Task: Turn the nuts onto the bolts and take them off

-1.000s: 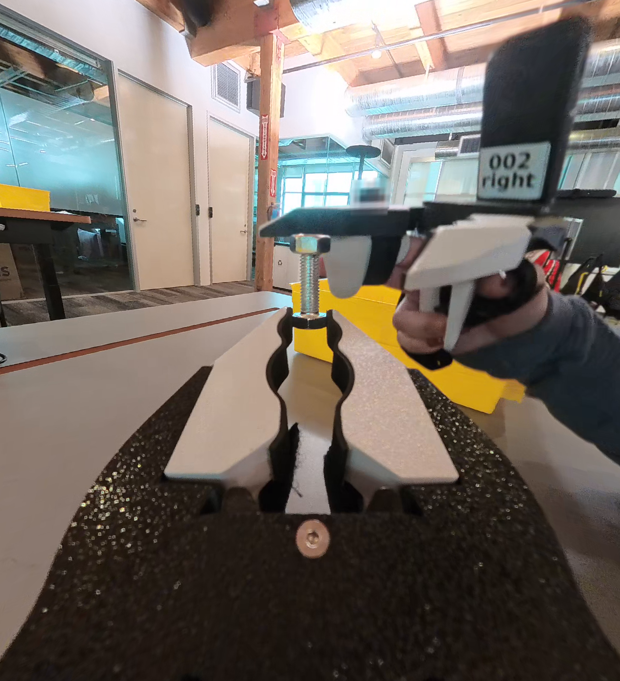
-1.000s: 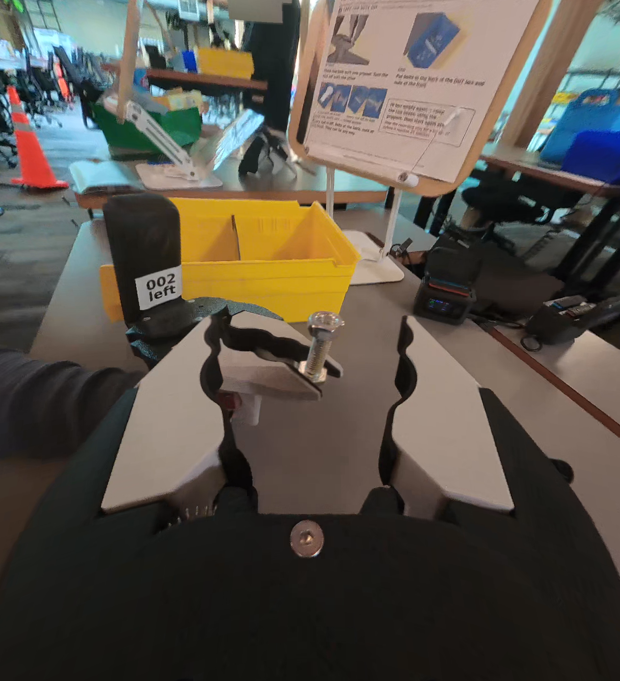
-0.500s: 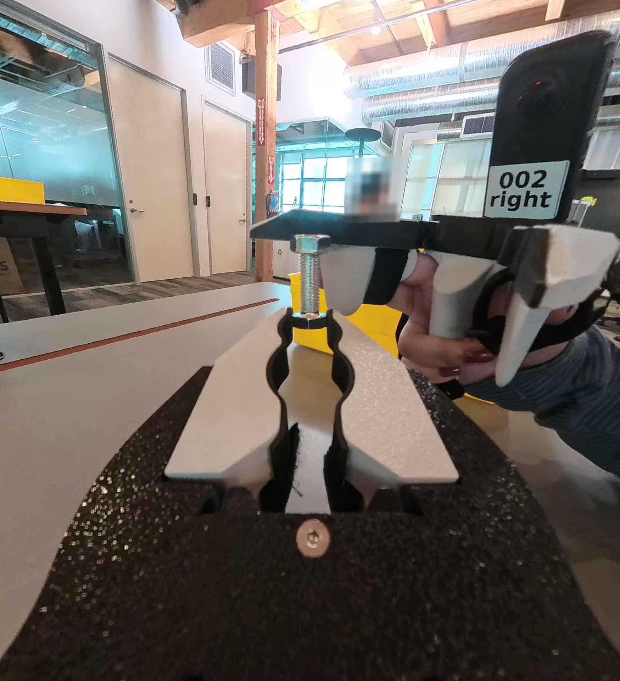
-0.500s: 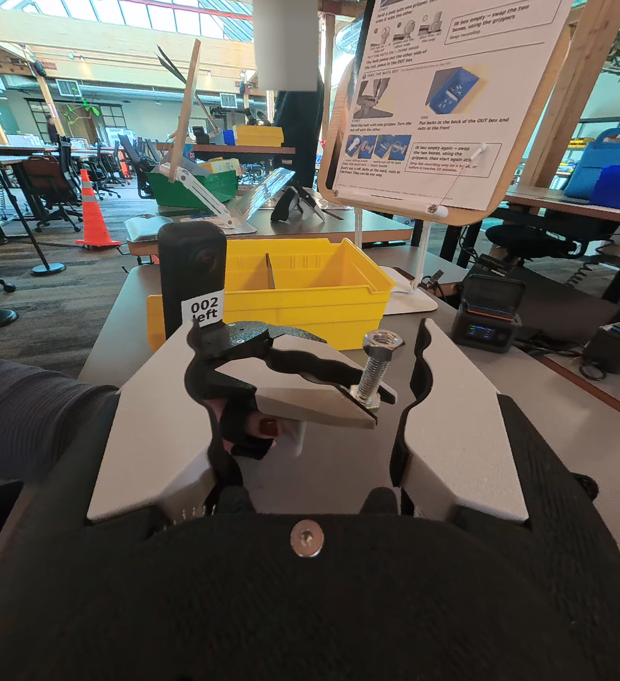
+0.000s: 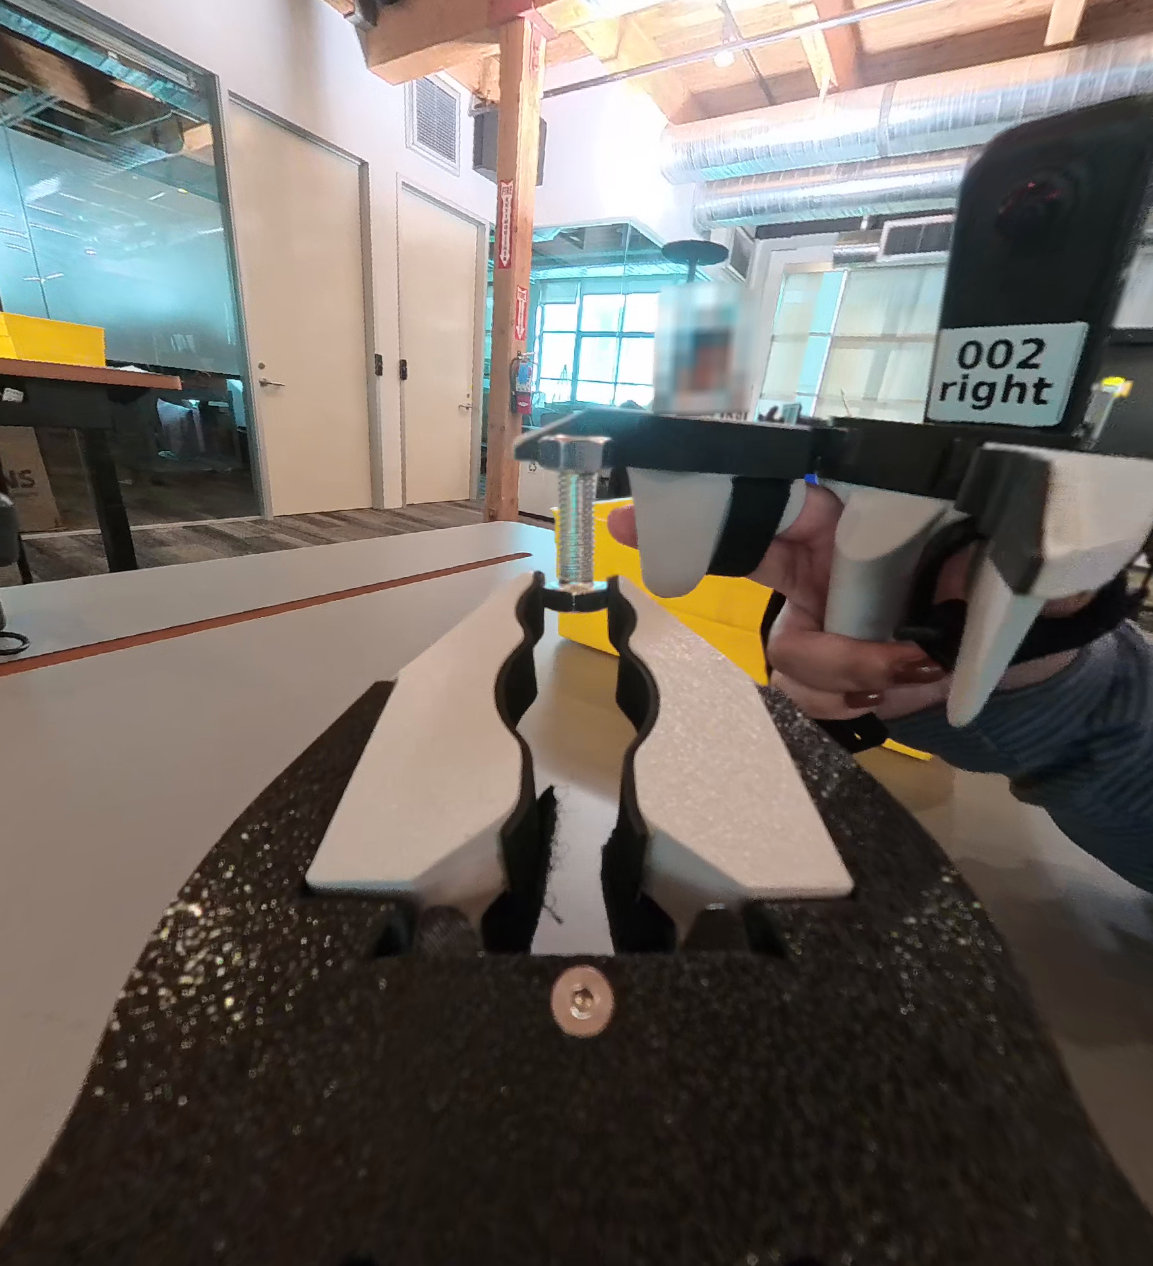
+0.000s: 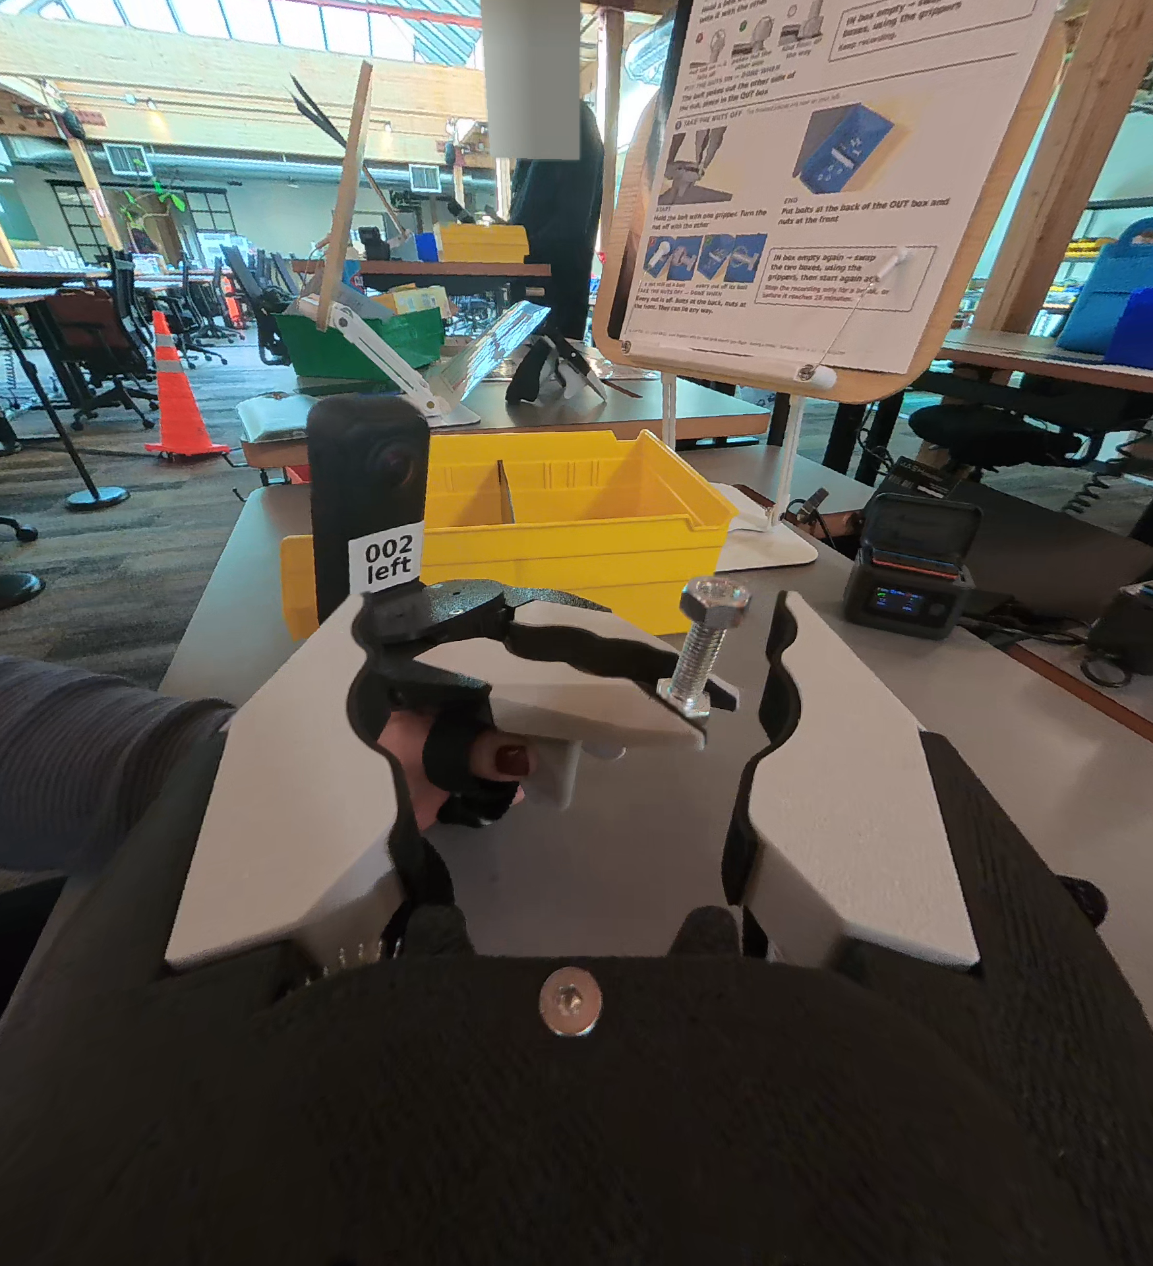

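Observation:
A silver bolt [image 5: 577,520] stands upright, head on top, with a nut [image 5: 573,603] at its lower end. My left gripper [image 5: 573,592] is shut on the nut and holds the bolt above the grey table [image 5: 149,719]. In the right wrist view the bolt [image 6: 700,651] and nut [image 6: 686,702] stick out of the left gripper [image 6: 697,709]. My right gripper [image 6: 577,616] is open. The bolt head [image 6: 714,603] sits between its fingers, close to the right finger [image 6: 834,719], apart from it. In the left wrist view the right gripper [image 5: 560,445] is level with the bolt head.
A yellow divided bin [image 6: 560,548] stands on the table behind the grippers; it also shows in the left wrist view [image 5: 731,616]. An instruction board on a stand [image 6: 799,192] is behind it. A small black device [image 6: 909,575] and cables lie at the right. Left tips to right tips: about 5 cm. The small black device [image 6: 909,575] is about 30 cm from both grippers' fingertips.
My right gripper has risen and levelled, still open; the bolt head now lies nearer its right finger. My left gripper stays shut on the nut, barely moved.

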